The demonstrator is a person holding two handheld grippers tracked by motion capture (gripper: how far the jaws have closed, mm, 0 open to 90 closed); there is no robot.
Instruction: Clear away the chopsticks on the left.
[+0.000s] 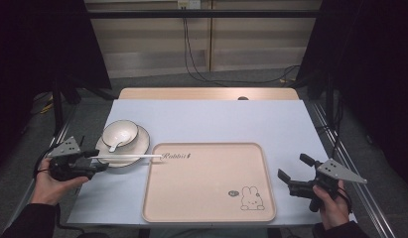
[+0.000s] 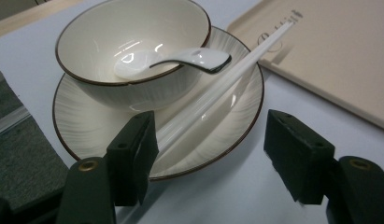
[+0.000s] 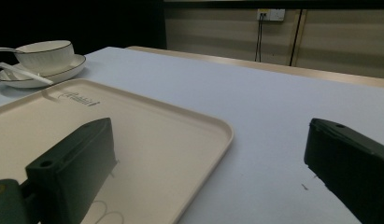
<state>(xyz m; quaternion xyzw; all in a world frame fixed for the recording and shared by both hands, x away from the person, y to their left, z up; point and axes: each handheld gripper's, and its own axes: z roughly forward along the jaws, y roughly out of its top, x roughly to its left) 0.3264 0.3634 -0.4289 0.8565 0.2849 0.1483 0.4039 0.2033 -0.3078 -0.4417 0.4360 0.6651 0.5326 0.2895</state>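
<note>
Bowl (image 2: 133,51), plate (image 2: 87,126), spoon (image 2: 180,60): glossy glazed ceramic, fine ribbed texture on plate. Chopsticks (image 2: 217,88) beside bowl: glossy white plastic. Tray (image 1: 209,183): matt beige plastic. Gripper jaws: matt black plastic.

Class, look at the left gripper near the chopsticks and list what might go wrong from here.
1. The chopsticks lie across the plate with their tips on the tray edge; a nudge from the open left gripper may roll them off.
2. The spoon rests loosely on the bowl rim with its handle just above the chopsticks, so lifting them might tip it out.
</note>
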